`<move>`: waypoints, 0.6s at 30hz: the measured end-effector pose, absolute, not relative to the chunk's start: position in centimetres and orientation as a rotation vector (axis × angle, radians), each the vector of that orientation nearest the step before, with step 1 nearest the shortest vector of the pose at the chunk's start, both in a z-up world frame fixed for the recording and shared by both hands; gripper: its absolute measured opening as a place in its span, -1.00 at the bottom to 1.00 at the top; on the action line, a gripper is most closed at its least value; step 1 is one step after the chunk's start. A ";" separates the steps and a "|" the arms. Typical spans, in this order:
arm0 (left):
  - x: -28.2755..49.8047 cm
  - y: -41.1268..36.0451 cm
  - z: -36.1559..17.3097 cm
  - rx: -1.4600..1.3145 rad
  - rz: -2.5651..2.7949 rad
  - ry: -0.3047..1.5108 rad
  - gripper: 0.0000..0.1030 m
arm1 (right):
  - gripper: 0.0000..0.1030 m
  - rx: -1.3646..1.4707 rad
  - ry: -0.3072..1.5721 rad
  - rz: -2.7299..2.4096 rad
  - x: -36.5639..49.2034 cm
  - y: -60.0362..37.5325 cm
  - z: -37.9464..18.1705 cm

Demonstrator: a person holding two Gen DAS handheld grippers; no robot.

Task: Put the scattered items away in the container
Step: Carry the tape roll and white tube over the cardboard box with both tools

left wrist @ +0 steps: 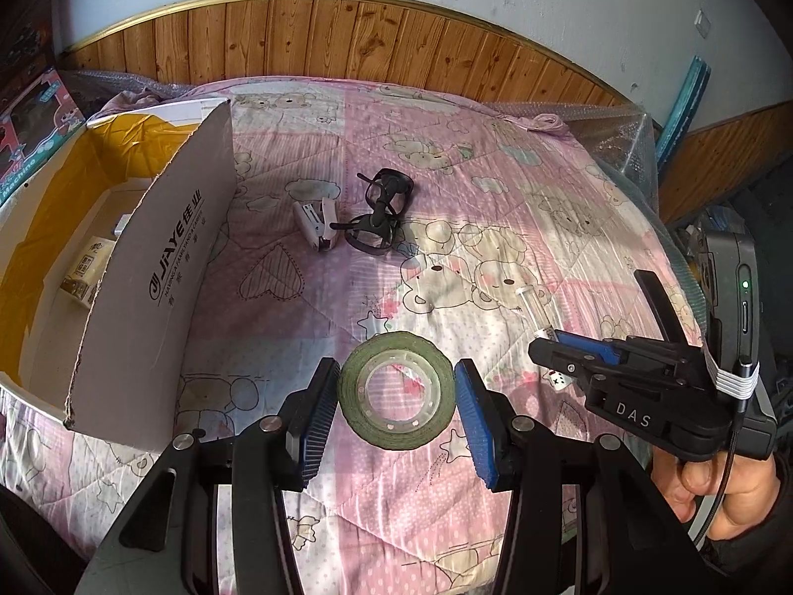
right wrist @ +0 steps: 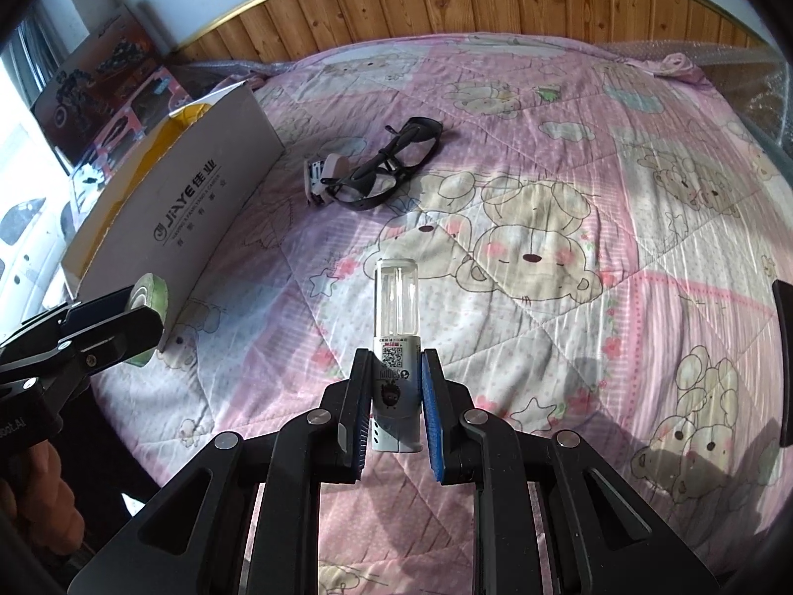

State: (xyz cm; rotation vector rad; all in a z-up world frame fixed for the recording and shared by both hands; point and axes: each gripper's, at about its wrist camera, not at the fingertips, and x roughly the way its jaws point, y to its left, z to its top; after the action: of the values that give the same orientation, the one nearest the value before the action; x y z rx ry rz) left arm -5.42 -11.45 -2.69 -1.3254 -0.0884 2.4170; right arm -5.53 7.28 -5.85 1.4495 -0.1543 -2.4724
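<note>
A big bed (left wrist: 495,228) fills both views, under a pink quilt with bears on it (there are hearts and stars too). Wood boards (left wrist: 347,44) run along the wall behind it.

Next in size is the box (left wrist: 163,267). It sits on the quilt, ahead of the left claw (left wrist: 396,399) and off to its left side. Its near flap stands up, and a small packet (left wrist: 84,272) lies inside on the floor of the box.

The left claw holds a roll of green tape (left wrist: 396,391). Its two blue pads press the roll on both sides, so the claw is about half open with the roll filling the gap. In the right wrist view the roll (right wrist: 146,315) looks lifted off the quilt, close to the front of the box.

The right claw (right wrist: 396,391) is nearly closed on a small bottle (right wrist: 395,347). The pads pinch the white bottom part with the sticker, and the clear top part sticks out past the tips. A hand (left wrist: 713,491) grips the handle of this claw.

Far ahead of both claws lie black glasses (left wrist: 379,210), flat on the quilt. A little white stapler (left wrist: 317,225) lies touching them, on the side nearer the box.
</note>
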 end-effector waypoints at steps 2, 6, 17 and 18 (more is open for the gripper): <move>-5.3 -11.9 -2.6 -1.323 2.420 -0.103 -0.05 | -0.61 1.447 -0.150 -2.464 -5.1 6.6 -5.8; -5.1 -13.1 -2.2 -1.316 2.426 -0.139 -0.05 | -0.61 1.441 -0.146 -2.437 -4.4 4.9 -5.5; -4.2 -16.9 -0.2 -1.264 2.451 -0.240 -0.05 | -0.61 1.381 -0.094 -2.393 -3.3 0.2 -3.3; -4.2 -17.3 -0.1 -1.261 2.453 -0.249 -0.05 | -0.61 1.372 -0.089 -2.390 -3.2 -0.3 -2.9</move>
State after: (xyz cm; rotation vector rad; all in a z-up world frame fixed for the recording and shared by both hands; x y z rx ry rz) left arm -4.17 -17.26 -0.09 -1.2609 -0.2492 2.4526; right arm -3.18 -0.28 -2.93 1.3719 -0.0891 -2.3898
